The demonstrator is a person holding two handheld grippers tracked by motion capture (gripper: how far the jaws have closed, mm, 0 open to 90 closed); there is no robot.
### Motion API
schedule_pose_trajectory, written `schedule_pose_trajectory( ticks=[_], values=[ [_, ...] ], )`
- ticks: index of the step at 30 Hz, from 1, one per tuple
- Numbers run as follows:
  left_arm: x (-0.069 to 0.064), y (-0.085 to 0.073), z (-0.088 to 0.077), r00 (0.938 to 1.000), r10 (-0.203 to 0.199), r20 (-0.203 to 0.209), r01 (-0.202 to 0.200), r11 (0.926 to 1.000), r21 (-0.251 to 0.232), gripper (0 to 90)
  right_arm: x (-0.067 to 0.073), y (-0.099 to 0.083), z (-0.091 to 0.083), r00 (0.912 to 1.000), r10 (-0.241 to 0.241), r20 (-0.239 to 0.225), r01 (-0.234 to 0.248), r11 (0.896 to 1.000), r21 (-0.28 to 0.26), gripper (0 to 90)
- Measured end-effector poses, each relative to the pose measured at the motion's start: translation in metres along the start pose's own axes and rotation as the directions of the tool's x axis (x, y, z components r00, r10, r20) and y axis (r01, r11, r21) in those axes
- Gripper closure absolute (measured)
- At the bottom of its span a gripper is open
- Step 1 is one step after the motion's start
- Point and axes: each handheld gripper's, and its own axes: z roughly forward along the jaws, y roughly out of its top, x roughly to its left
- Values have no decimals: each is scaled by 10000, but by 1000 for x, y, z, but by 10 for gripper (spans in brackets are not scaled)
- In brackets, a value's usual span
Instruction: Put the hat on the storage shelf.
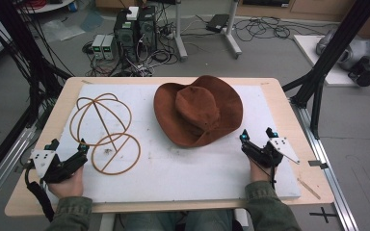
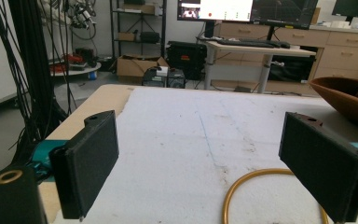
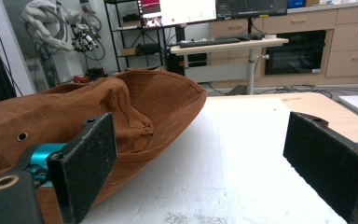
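Worktop: a pale wooden top, most of it covered by a white foam sheet marked with dark specks.
Hat: brown and wide-brimmed, at upper centre of the high view, lying on the sheet with its crown up and dented. In the right gripper view it spreads over the left half of the frame, brim curled upward.
Wire frame: tan rod bent into a domed cage over a round ring, at left centre of the high view, lying tipped on the sheet, apart from the hat.
Left tool: lower left of the high view, held in the person's left hand. Its jaws stand wide apart with nothing between them; in the left gripper view a curve of the ring lies on the sheet just ahead, at the lower right.
Right tool: lower right of the high view, held in the right hand, jaws wide apart and empty, close to the near edge of the hat's brim.
Sleeves: olive green, coming in at the bottom edge.
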Motion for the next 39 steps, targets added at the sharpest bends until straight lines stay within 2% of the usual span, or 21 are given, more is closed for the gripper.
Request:
schedule_pose_trajectory(
  ticks=[7,13,21,28,34,35,36,37,38,39],
  values=[
    [-2,1,4,10000,-70,25,70,10000,-66,123,-1,1,-4,9999,-119,-22,118,9997,-191,93],
    [-6,1,8,9999,29,153,-29,10000,-7,123,-5,1,-8,10000,18,-11,-18,9996,-276,93],
    [-4,0,6,9999,23,107,-23,10000,38,123,-1,2,-7,9995,-257,-186,251,9992,-321,93],
    [-3,0,4,9999,16,144,-17,10000,30,123,4,4,-7,9991,-257,-333,247,9992,-319,93],
    [-2,1,1,9999,-29,160,30,10000,-13,123,17,15,-4,9964,-518,-672,480,9972,-570,94],
    [-1,1,0,9999,-59,150,59,10000,-3,123,23,20,-3,9936,-748,-848,691,9953,-673,94],
    [-1,1,0,9999,-59,150,59,10000,-3,123,23,20,-3,9936,-748,-848,691,9953,-673,94],
    [0,1,0,9998,-94,149,94,10000,11,123,31,26,-1,9895,-997,-1049,919,9928,-762,93],
    [0,1,-1,9998,-101,147,101,9999,7,123,31,26,-1,9895,-997,-1049,919,9928,-762,93],
    [0,1,-2,9998,-128,144,128,9999,-6,123,39,32,0,9831,-1332,-1256,1219,9881,-938,94]
  ],
)
